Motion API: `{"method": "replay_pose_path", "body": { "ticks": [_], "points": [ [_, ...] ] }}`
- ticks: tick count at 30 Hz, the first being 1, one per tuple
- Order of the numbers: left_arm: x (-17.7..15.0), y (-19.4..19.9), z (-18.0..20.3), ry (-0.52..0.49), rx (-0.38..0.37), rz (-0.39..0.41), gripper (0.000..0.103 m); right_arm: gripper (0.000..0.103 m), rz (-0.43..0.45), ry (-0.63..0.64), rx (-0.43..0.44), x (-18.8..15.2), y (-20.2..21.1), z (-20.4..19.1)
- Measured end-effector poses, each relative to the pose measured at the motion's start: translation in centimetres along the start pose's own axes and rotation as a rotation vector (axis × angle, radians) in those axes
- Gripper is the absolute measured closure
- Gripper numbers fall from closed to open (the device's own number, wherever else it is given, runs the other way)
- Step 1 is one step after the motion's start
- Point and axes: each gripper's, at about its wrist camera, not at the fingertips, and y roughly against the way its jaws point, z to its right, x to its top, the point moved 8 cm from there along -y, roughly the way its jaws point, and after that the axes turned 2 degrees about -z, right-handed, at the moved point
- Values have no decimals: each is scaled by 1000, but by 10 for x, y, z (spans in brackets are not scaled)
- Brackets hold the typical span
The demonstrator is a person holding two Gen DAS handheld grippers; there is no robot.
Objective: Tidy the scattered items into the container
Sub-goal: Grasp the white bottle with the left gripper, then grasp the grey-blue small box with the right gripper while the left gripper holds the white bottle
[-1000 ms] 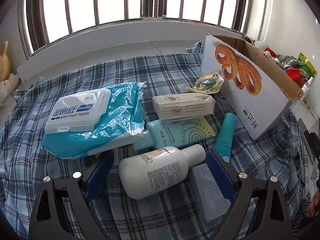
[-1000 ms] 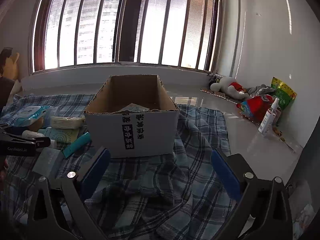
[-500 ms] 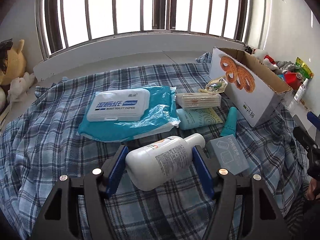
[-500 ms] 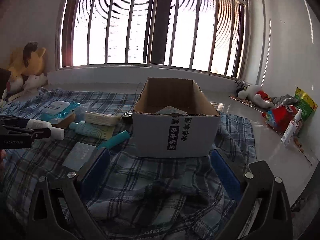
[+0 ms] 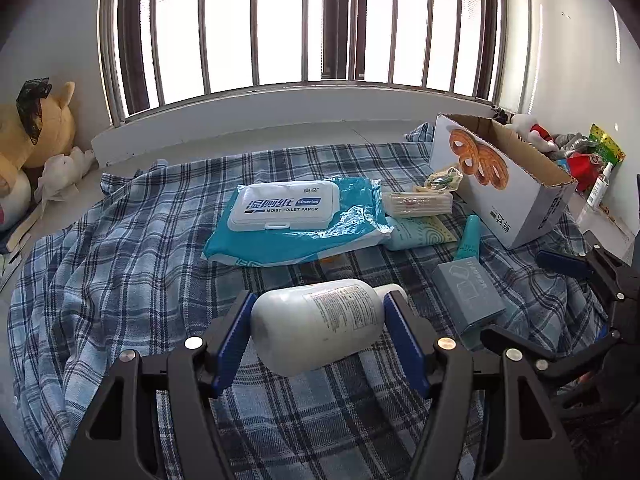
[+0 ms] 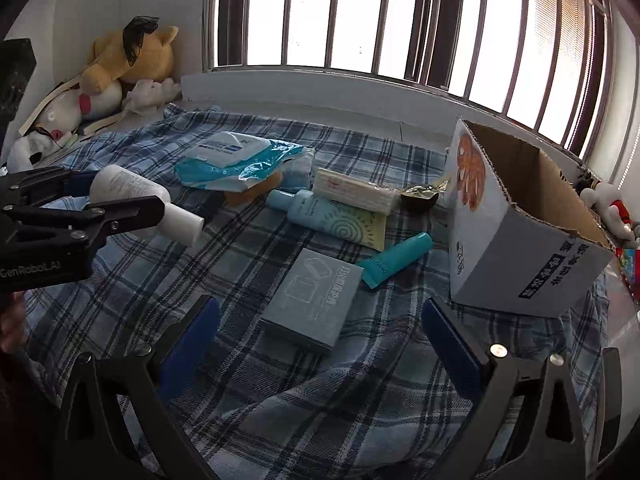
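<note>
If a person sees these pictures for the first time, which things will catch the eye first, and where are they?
First comes the white bottle, lying sideways between the blue pads of the left gripper, lifted above the plaid blanket. Next is the open cardboard box at the right, with printed pastries on its side. Between them lies the blue pack of moist toilet paper, and the grey box sits just ahead of the open right gripper.

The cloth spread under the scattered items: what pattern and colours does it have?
The cloth is a blue, white and dark plaid check, clearest in the left wrist view.
</note>
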Motion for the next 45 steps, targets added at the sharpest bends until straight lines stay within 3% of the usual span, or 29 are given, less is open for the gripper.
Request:
{"method": "replay_pose_path", "body": {
  "ticks": [4, 7, 9, 12, 18, 19, 21, 29, 30, 31, 38, 45],
  "points": [
    [1, 4, -3, 20, -21, 10, 36, 3, -34, 14, -65, 1, -12, 1],
    [1, 5, -5, 25, -28, 10, 42, 4, -73, 20, -83, -5, -20, 1],
    [1, 4, -5, 28, -34, 9, 42, 20, -96, 25, -79, -10, -24, 0],
    [0, 4, -5, 31, -37, 5, 42, 53, -109, 9, -27, -13, -24, -3],
    [-9, -4, -13, 70, -11, -30, 39, 54, -81, -49, 13, -15, -15, 1],
    [-12, -7, -16, 85, -14, -38, 28, 54, -67, -55, 14, -14, -11, 2],
    [-17, -11, -18, 103, -12, -52, 17, 55, -33, -66, 13, -11, -3, 4],
    [-21, -37, -8, 53, 53, -108, 17, 56, 11, -97, 33, -3, 10, 9],
    [-22, -40, -8, 44, 59, -115, 20, 56, 12, -100, 37, -3, 10, 9],
    [-23, -41, -7, 33, 68, -119, 36, 56, 13, -101, 41, -3, 10, 9],
    [-25, -34, -13, 66, 47, -101, 36, 56, 33, -116, 48, -4, 16, 14],
    [-7, -11, -5, 43, 36, -32, 37, 57, 91, -133, 54, 5, 30, 21]
  ]
}}
